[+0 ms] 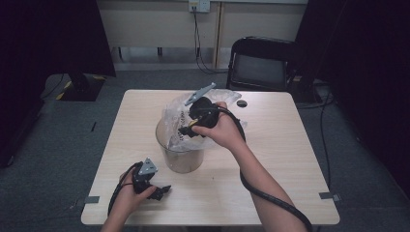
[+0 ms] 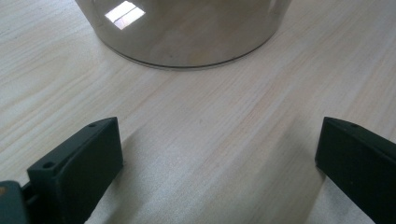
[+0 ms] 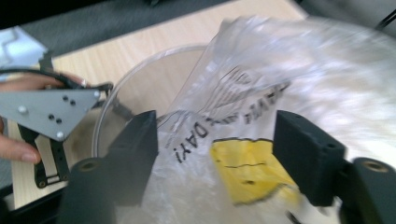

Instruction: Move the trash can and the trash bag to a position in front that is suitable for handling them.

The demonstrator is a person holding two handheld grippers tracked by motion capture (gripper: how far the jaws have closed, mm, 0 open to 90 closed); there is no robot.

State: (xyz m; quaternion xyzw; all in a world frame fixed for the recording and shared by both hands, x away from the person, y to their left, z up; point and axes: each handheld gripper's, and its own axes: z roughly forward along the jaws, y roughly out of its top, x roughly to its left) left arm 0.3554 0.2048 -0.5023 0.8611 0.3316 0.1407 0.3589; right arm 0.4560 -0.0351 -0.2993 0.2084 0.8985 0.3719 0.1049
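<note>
Jaws of the right gripper (image 3: 212, 154) stand parted, released, with the clear plastic bag (image 3: 261, 107) loose between them, draped over the round container's (image 3: 140, 74) rim. Thin, light, slippery film: best pinched at a bunched edge. Beyond, the left gripper (image 1: 162, 189) rests spread wide, empty, on the table (image 2: 224, 116).

Your bag (image 3: 261, 107) is clear plastic with black lettering and a yellow patch. The container (image 1: 183, 154) under it is transparent, faintly brownish. Both your grippers are black: left gripper (image 1: 162, 189) and right gripper (image 1: 186, 131), each topped by a grey plate. The table (image 1: 270, 159) is pale wood grain.
</note>
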